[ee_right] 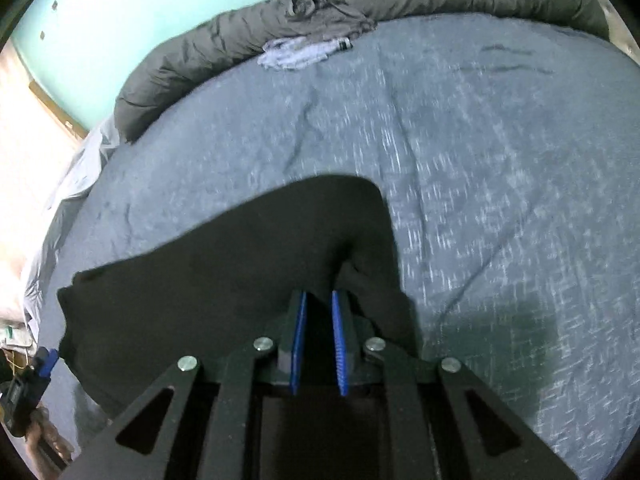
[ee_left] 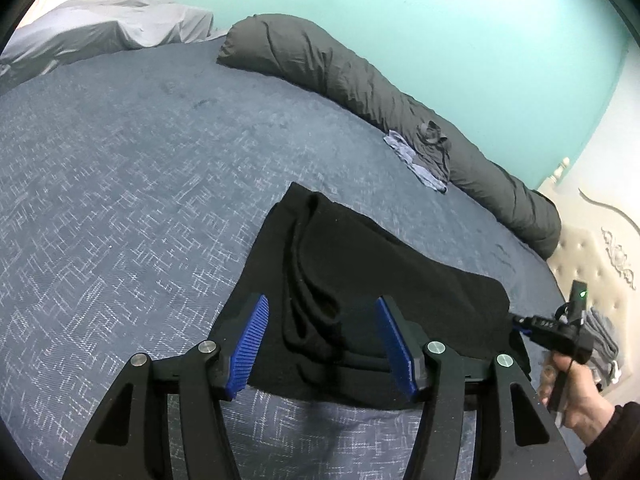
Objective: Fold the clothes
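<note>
A black garment (ee_left: 380,256) lies partly folded on the blue patterned bed cover (ee_left: 120,200), with layered edges showing between my left fingers. My left gripper (ee_left: 320,302) is open, its blue pads spread over the garment's near edge and touching nothing. In the right wrist view the black garment (ee_right: 200,264) rises off the bed into my right gripper (ee_right: 319,296), which is shut on a bunched fold of it. The right gripper (ee_left: 520,322) also shows in the left wrist view at the garment's right corner, held by a hand (ee_left: 572,400).
A rolled dark grey duvet (ee_left: 340,72) runs along the far side of the bed, with a small heap of grey clothes (ee_left: 428,152) against it. Pale grey bedding (ee_left: 100,24) lies at the far left. A padded headboard (ee_left: 592,256) stands on the right.
</note>
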`<state>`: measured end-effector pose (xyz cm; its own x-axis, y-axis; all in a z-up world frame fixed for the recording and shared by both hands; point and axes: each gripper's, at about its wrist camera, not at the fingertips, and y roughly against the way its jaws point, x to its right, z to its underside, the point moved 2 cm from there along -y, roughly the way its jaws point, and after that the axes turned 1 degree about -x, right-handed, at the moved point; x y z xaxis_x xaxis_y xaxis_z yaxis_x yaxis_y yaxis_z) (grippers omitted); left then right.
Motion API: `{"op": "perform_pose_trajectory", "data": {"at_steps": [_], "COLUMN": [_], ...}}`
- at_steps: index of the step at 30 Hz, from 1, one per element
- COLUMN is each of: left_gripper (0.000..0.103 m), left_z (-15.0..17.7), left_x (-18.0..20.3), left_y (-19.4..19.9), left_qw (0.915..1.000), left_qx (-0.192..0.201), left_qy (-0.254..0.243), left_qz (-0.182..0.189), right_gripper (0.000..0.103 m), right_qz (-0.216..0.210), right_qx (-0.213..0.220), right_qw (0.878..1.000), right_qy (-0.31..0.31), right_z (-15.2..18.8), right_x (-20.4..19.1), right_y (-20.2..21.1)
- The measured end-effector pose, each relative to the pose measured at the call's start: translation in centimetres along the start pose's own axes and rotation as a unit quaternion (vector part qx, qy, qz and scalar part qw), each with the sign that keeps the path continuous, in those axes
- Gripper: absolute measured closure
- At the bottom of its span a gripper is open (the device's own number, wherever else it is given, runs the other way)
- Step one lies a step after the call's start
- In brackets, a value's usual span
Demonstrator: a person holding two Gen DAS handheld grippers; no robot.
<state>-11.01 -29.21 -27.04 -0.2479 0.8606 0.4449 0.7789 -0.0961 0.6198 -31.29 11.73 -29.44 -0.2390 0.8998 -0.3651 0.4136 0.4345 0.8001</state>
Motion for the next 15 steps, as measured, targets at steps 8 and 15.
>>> {"op": "perform_pose_trajectory", "data": {"at_steps": [8, 15], "left_gripper": [0.043, 0.043], "left_z": [0.2, 0.3], "left_x": [0.7, 1.0], "left_y": [-0.3, -0.4], "left_qw": [1.0000, 0.9999], "left_qx": [-0.004, -0.005], "left_qy": [-0.006, -0.010], "left_qz": [0.004, 0.006], "right_gripper": [0.093, 0.059], "right_qz": [-0.005, -0.005], "right_qx": [0.026, 0.003], "right_qw": [0.999, 0.999], "right_qy": [-0.026, -0.045], "right_z": [-1.8, -4.8], "right_x": [0.7, 2.0], "right_y": [1.8, 1.2]}}
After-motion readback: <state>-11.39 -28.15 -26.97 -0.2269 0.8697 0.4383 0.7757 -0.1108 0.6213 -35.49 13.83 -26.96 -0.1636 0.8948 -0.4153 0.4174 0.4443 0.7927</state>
